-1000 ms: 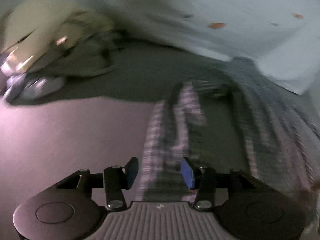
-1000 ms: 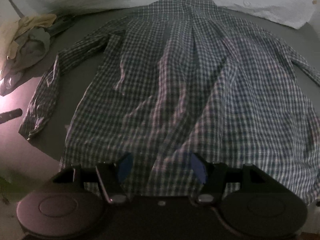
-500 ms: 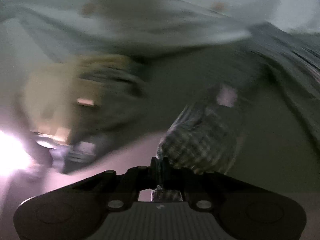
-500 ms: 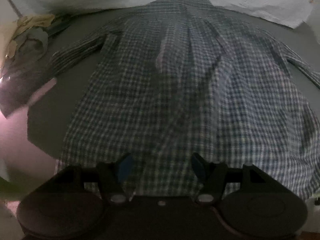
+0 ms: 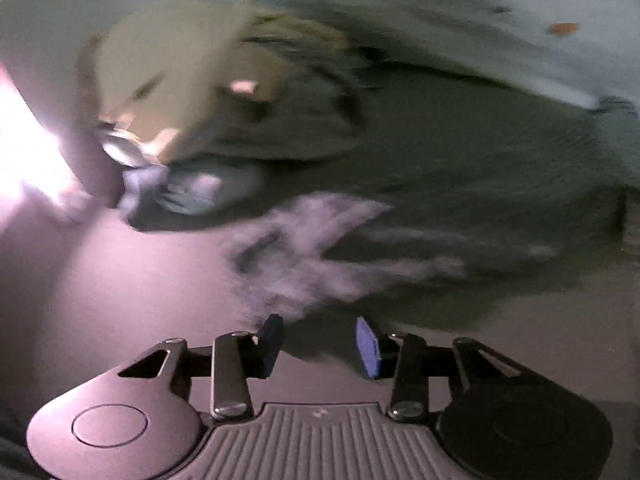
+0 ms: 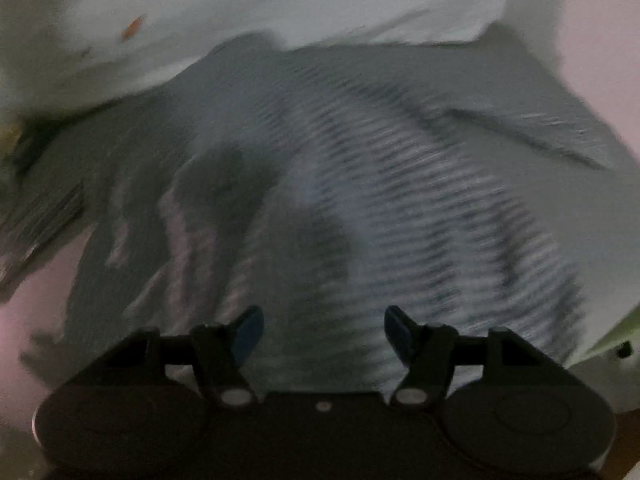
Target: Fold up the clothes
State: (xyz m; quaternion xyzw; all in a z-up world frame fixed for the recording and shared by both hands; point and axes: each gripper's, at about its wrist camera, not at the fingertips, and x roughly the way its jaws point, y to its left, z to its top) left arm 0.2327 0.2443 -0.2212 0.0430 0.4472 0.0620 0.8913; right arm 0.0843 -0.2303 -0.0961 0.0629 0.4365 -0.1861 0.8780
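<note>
A checked shirt (image 6: 400,208) lies spread flat on the surface, blurred by motion in the right wrist view. Its left sleeve (image 5: 320,248) lies crumpled on the surface just ahead of my left gripper (image 5: 318,340), which is open and empty with the blue pads apart. My right gripper (image 6: 322,332) is open and empty, over the lower part of the shirt body. The right sleeve (image 6: 540,128) stretches to the far right.
A heap of other clothes, yellowish and grey (image 5: 224,112), lies at the far left. A white sheet (image 6: 280,4) is bunched along the back. Bright light glares at the left edge (image 5: 24,160).
My left gripper was shut on the sleeve half a second ago; now it is open and the sleeve lies on the surface. The right gripper has swung, its view now blurred.
</note>
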